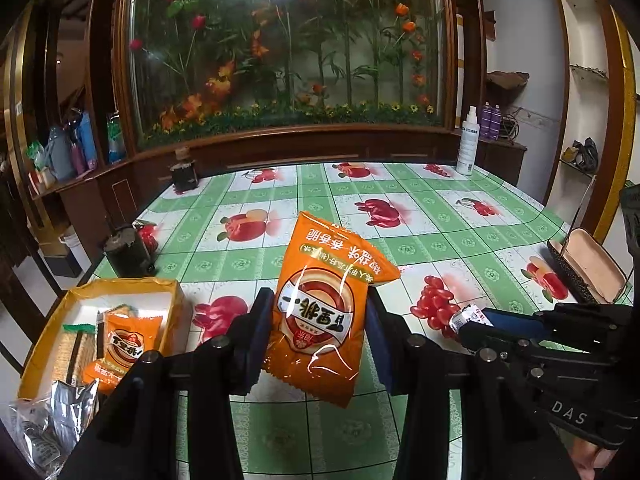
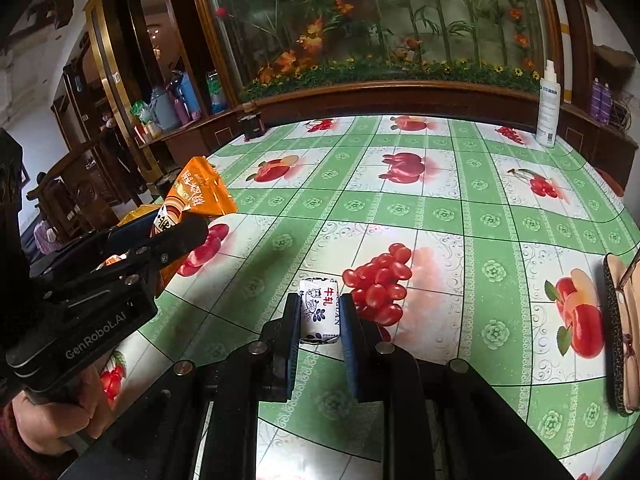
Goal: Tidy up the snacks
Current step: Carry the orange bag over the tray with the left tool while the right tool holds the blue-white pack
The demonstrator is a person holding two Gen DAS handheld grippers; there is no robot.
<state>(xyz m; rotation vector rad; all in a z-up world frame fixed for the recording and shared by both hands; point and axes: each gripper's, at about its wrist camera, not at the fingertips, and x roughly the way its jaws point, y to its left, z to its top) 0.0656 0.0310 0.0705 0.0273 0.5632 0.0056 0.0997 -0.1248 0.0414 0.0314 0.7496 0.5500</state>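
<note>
My left gripper [image 1: 319, 294] is shut on an orange snack packet [image 1: 324, 248], which stands upright between the pads above the table. To its left sits a yellow box [image 1: 124, 283] holding a similar orange packet [image 1: 130, 338] and cracker packs [image 1: 76, 350]. My right gripper [image 2: 321, 301] is shut on a small white wrapped milk candy [image 2: 320, 314], just above the tablecloth. In the right wrist view the left gripper [image 2: 188, 224] shows at the left with its orange packet [image 2: 202, 188]. The left wrist view catches the right gripper [image 1: 472, 320] and candy [image 1: 462, 317] at the right.
The table wears a green-and-white fruit-print cloth [image 1: 420, 216]. An open glasses case [image 1: 588, 270] lies near the right edge. A white spray bottle [image 1: 466, 144] stands far right. Two dark jars [image 1: 128, 252] [image 1: 184, 174] stand at the left edge. A clear bag of silver packets [image 1: 52, 424] lies by the box.
</note>
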